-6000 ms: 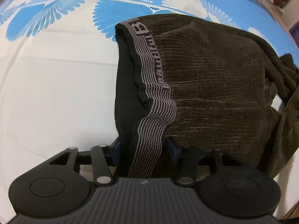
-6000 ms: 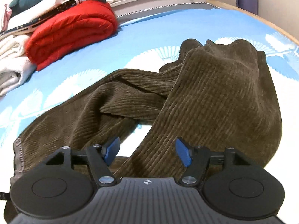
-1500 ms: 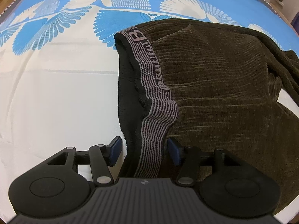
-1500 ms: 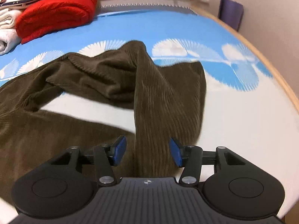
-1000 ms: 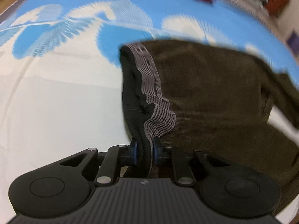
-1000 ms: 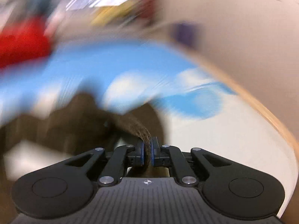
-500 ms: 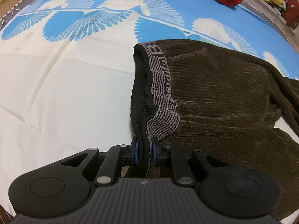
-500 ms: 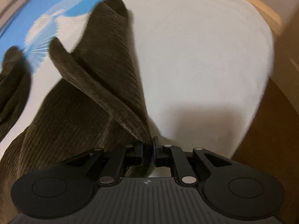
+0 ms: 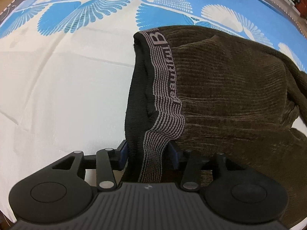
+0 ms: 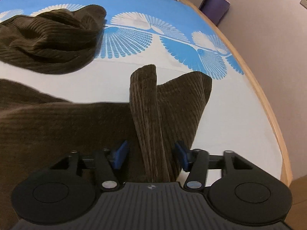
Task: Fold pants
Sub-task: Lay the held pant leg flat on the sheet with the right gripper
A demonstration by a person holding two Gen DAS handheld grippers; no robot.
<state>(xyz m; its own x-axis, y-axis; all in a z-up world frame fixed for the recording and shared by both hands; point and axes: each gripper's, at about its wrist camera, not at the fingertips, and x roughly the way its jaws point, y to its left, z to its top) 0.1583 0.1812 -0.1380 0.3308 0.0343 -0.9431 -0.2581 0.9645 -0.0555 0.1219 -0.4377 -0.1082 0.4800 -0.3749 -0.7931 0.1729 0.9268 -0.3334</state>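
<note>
The brown corduroy pants [image 9: 230, 99] lie spread on the bed [image 9: 57, 95], over its blue-and-white sheet. The left hand-held gripper [image 9: 147, 154] is opening, its blue pads on either side of the striped waistband [image 9: 165, 88] (no longer pinching it). The right hand-held gripper [image 10: 151, 155] stands parted around an upright fold of the leg cuff [image 10: 145, 99], pads clear, though the jaws are closing.

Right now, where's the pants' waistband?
Left wrist view: the striped waistband runs up the pants' left edge, its near end between the opening left gripper's pads.
</note>
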